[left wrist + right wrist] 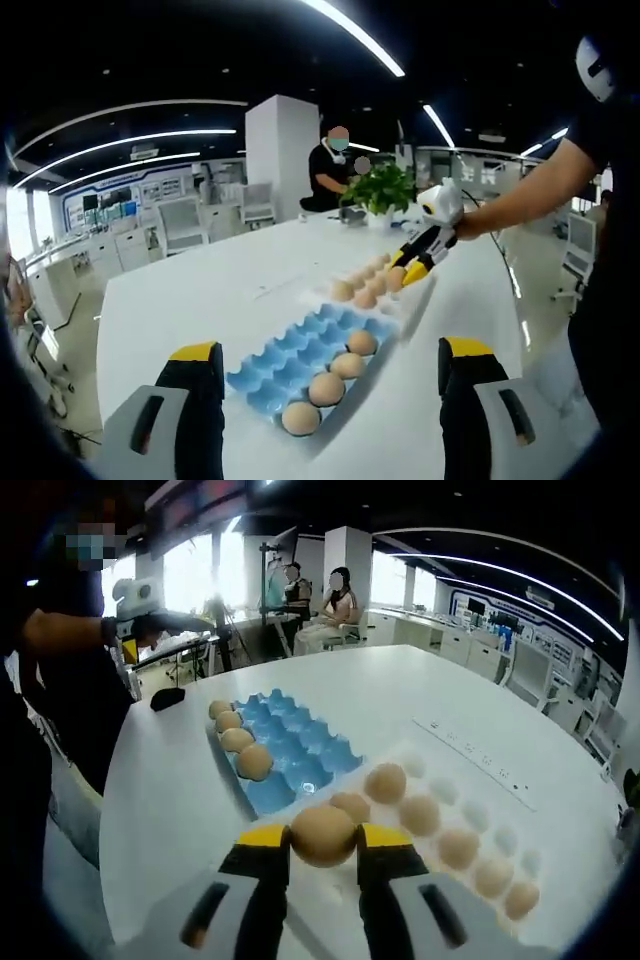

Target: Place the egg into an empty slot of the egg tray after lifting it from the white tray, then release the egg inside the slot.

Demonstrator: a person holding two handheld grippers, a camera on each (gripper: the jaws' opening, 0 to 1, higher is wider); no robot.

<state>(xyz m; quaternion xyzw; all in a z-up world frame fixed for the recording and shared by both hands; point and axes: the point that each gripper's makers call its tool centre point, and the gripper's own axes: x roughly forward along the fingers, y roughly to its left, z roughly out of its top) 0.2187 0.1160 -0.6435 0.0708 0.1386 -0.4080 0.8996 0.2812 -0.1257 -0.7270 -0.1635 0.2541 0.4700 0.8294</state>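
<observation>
In the right gripper view, the right hand-held gripper (323, 852) is pinching a tan egg (323, 834) between its yellow-tipped jaws, and the egg's lower half is sitting hidden behind them. It is hanging just over the near edge of the white tray (497, 832), beside the near end of the blue egg tray (303, 742). The white tray is blending into the white tabletop (400, 685), so its edges are hard to make out; it is carrying tan eggs in two rows. The blue egg tray is holding four eggs along its left row, the other slots lying empty. In the left gripper view, the left hand-held gripper (330, 370) is standing spread wide with nothing between its jaws, near the blue egg tray's end.
</observation>
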